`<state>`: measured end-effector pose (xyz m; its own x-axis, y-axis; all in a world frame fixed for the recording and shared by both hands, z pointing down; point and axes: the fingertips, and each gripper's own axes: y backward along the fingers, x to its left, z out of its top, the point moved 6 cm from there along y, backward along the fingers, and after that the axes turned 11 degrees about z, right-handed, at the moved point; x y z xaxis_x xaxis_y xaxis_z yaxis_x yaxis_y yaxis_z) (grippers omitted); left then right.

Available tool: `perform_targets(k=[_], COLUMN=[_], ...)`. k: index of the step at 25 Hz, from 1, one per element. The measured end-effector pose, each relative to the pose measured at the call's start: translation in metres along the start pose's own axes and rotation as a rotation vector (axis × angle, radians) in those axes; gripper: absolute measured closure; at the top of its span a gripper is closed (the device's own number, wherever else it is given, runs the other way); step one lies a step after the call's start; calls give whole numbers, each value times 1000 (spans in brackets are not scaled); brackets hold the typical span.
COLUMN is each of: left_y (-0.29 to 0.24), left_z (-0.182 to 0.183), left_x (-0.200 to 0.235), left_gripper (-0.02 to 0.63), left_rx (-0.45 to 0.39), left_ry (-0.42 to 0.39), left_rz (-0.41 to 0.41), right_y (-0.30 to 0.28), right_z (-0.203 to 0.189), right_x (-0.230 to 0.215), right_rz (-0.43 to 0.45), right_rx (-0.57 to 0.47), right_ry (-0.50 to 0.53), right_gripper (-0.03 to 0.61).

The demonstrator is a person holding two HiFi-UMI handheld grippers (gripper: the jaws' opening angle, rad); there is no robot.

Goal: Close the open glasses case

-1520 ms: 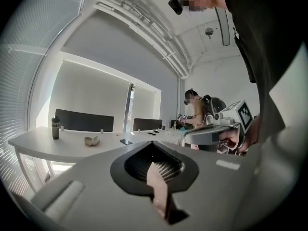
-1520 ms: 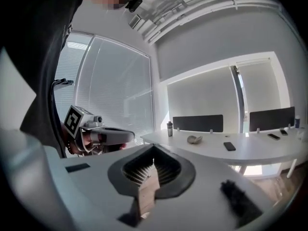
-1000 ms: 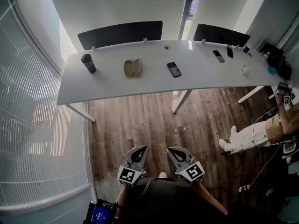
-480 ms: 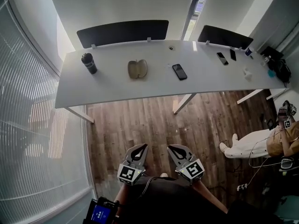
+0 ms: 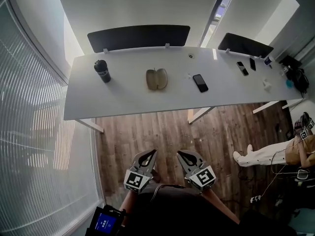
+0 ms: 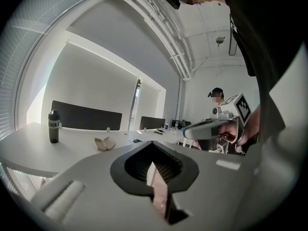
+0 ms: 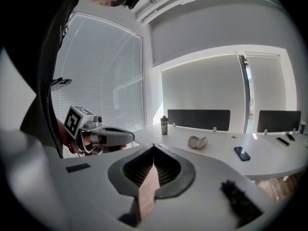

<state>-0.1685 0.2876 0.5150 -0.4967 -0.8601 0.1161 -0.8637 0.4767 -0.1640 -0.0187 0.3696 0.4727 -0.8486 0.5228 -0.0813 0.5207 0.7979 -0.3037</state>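
Note:
The open tan glasses case (image 5: 156, 78) lies with both halves spread on the long white table (image 5: 123, 100), far ahead of me. It also shows small in the left gripper view, glasses case (image 6: 104, 143), and in the right gripper view, glasses case (image 7: 197, 141). My left gripper (image 5: 149, 154) and right gripper (image 5: 183, 154) hang side by side close to my body over the wooden floor, well short of the table. Both are shut and hold nothing.
A black bottle (image 5: 102, 71) stands left of the case and a dark phone (image 5: 200, 82) lies to its right. More phones (image 5: 242, 68) lie further right. Dark screens (image 5: 139, 36) back the table. A seated person (image 5: 275, 151) is at right; window blinds (image 5: 34, 132) run along the left.
The table and its objects have shifted right and slightly lower in the head view. Both grippers stay shut in the same pose near my body.

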Motion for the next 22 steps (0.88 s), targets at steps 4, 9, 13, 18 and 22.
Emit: perform_targets(k=[4,9,13,18,22], left_y=[1,-4,-7,-4,-5], left_z=[1,1,-4,-7,-5], left_x=[33,61,69,72,80], left_gripper=[605,605,605,605,606], left_rx=[14,17,-2,22,13], left_ry=[27,45,52,85,64], left_rz=[12,11,13,23,39], right_y=[-31,-53,-61,-71,-80], right_z=[16,25,19,24,18], right_x=[-4,-4,-3,-7,-13], right_rz=[-14,-18,-8,4,22], right_rx=[6,27,59,53,50], right_ry=[-19,-38,-26,-21,-35], right_gripper=[571,571,571,571,571])
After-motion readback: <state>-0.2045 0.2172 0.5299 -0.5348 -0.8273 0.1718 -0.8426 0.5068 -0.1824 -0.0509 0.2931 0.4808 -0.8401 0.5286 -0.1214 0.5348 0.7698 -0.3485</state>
